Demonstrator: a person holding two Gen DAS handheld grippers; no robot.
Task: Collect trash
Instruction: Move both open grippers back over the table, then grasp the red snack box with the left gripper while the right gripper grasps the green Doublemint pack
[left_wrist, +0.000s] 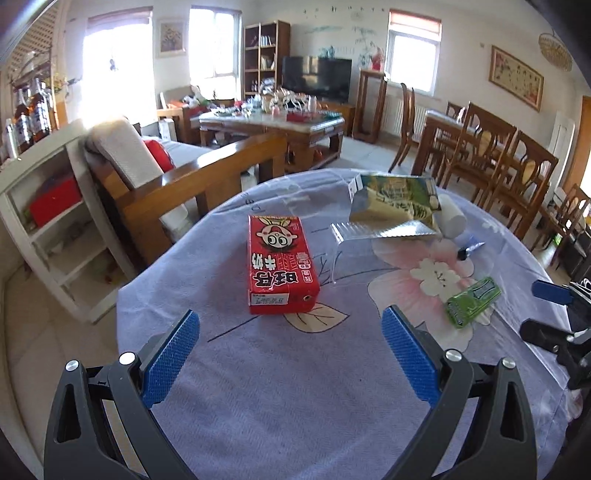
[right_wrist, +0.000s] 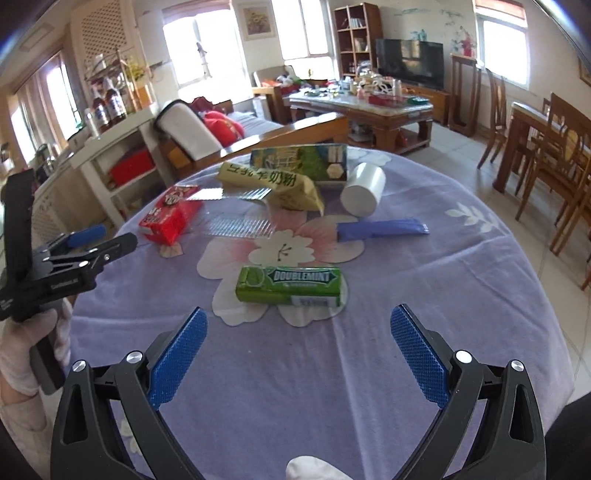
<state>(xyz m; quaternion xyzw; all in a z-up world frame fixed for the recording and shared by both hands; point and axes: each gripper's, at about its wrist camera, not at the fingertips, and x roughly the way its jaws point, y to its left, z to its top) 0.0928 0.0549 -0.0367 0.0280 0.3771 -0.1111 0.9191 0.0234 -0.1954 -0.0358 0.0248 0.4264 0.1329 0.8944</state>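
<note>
Nothing had yet been picked up: both grippers hovered over the table (right_wrist: 461, 295), jaws spread wide and empty, so the work looked to be at its first reach. The red carton (left_wrist: 280, 266) lay just ahead of the left gripper (left_wrist: 290, 332), between its fingers' lines; the gum pack (right_wrist: 290, 286) lay likewise before the right gripper (right_wrist: 299, 332). Each needed to move forward, lower and close.

Both wrist views face across the same table (left_wrist: 258, 406) from nearby.
</note>
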